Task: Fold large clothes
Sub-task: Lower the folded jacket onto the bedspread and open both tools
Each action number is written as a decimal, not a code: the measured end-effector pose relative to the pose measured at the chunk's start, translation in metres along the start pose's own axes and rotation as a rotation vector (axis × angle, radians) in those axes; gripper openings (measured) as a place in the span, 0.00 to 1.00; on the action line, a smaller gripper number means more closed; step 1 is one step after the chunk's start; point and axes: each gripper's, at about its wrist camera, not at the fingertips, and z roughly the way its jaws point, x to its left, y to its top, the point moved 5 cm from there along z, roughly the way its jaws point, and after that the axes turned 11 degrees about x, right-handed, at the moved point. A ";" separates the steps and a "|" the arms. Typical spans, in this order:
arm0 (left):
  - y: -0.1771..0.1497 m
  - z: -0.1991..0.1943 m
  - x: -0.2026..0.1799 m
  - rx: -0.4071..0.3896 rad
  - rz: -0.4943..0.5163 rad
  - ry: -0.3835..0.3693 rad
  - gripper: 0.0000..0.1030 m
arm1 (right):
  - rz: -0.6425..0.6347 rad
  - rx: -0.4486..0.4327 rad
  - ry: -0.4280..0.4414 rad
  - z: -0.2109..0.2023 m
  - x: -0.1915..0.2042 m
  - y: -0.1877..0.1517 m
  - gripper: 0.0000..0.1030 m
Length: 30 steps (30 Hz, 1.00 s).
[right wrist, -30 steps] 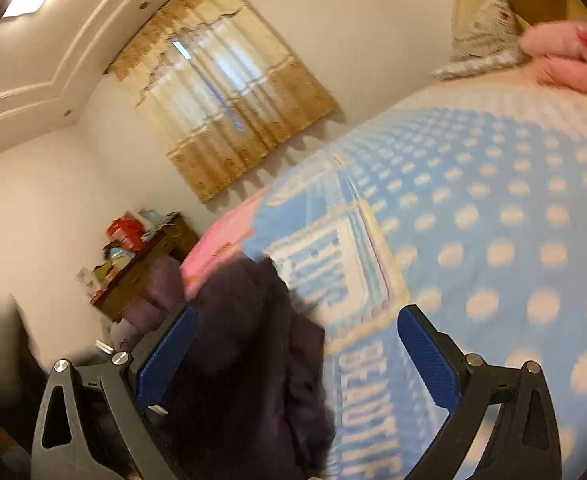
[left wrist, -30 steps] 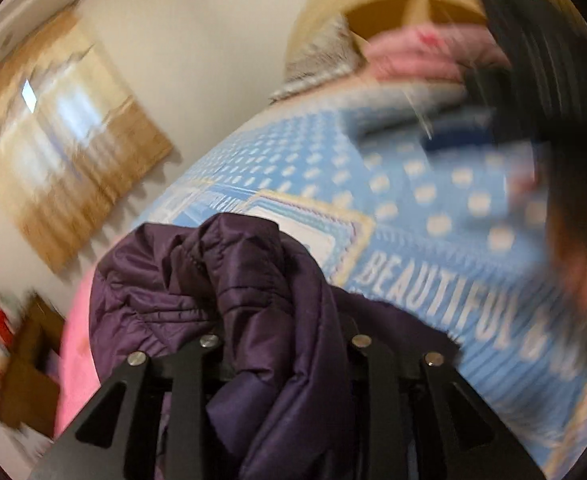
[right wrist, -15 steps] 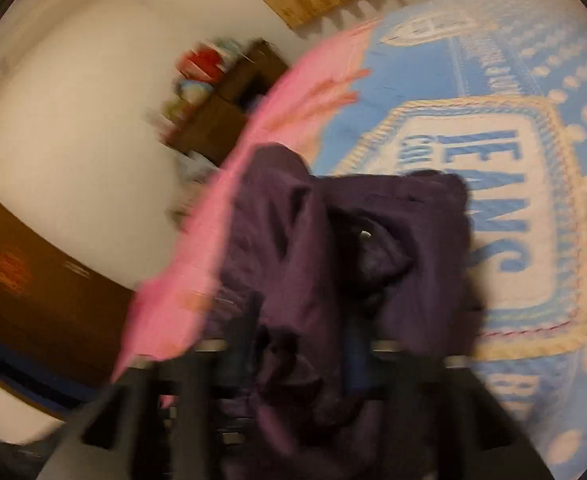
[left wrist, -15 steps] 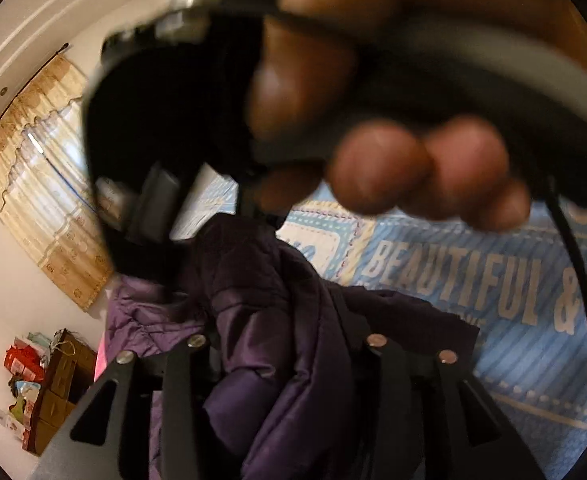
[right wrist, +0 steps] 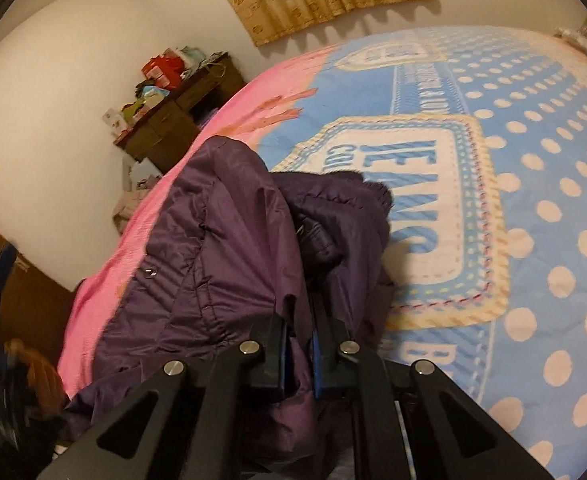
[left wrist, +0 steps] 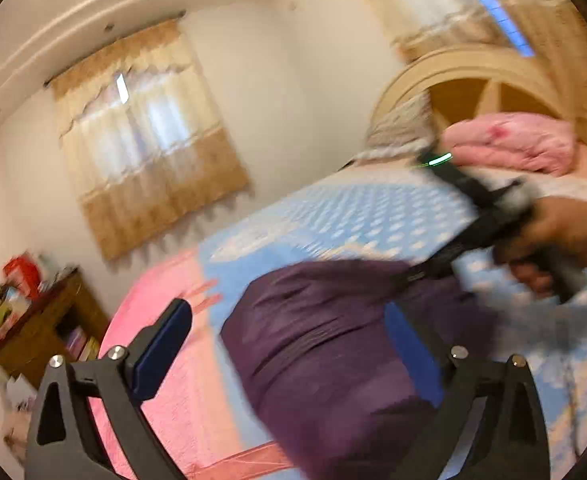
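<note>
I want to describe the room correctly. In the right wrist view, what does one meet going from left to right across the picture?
Wooden cabinet with clutter on top → pink bed edge → purple jacket, pinched in the shut right claw → blue cover's label patch → polka-dot area.

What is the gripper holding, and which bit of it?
The right gripper is shut on the purple jacket, pinching a fold of its fabric at the near edge. The left gripper is open, holding nothing, with the jacket lying beyond its fingers.
</note>
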 end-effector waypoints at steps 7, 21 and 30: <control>-0.015 0.084 -0.009 0.167 -0.052 -0.098 0.96 | -0.022 -0.060 -0.122 0.007 -0.030 -0.003 0.30; -0.025 0.096 -0.010 0.172 -0.110 -0.047 0.97 | 0.172 -0.293 0.192 -0.045 0.057 -0.037 0.47; -0.028 0.092 0.040 0.166 -0.320 -0.013 0.99 | 0.181 -0.208 -0.035 -0.002 0.031 -0.056 0.46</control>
